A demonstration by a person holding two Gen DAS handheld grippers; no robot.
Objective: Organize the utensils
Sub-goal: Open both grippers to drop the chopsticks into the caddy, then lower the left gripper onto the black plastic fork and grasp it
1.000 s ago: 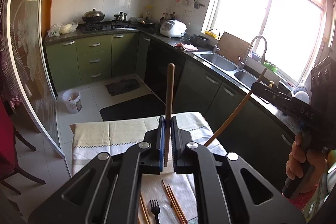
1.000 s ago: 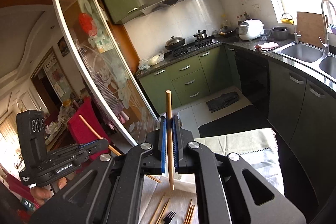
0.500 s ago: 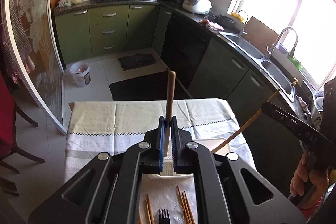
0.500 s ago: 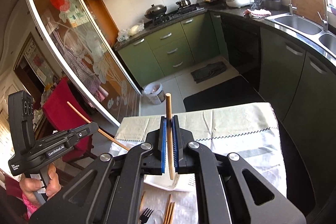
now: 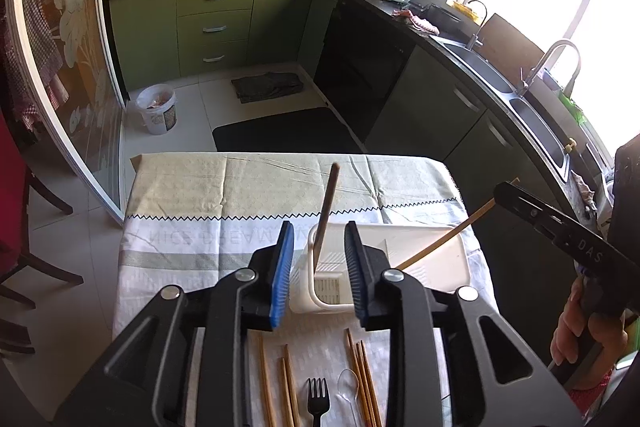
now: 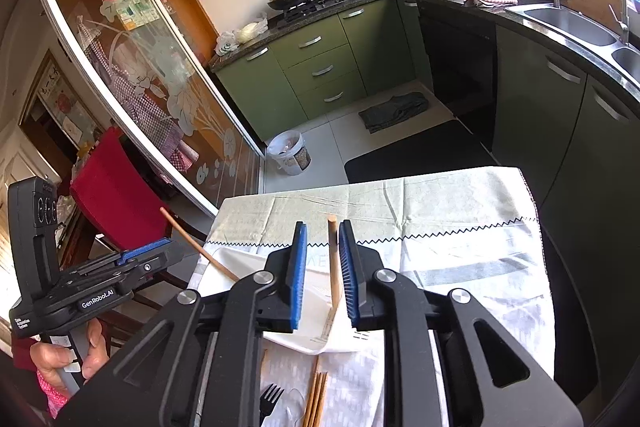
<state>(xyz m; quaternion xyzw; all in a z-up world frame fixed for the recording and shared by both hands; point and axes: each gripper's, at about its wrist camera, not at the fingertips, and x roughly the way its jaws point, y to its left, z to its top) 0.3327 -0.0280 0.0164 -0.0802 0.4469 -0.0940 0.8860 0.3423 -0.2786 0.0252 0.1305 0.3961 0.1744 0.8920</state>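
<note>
In the left wrist view my left gripper has its jaws opening around a dark brown chopstick. The stick stands loose in the slotted cup of a white tray, clear of both blue pads. In the right wrist view my right gripper also has its jaws opening, with a light wooden chopstick upright between the pads, close to the right one, its lower end in the white tray. Each view shows the other gripper with its stick slanting into the tray.
Several chopsticks, a black fork and a clear spoon lie on the cloth-covered table near me. A red chair stands on the left. Green kitchen cabinets and a sink counter lie beyond.
Both grippers have come down toward the table and tray. Their jaws, shut on the chopsticks before, have parted, and each stick now stands in the tray.
</note>
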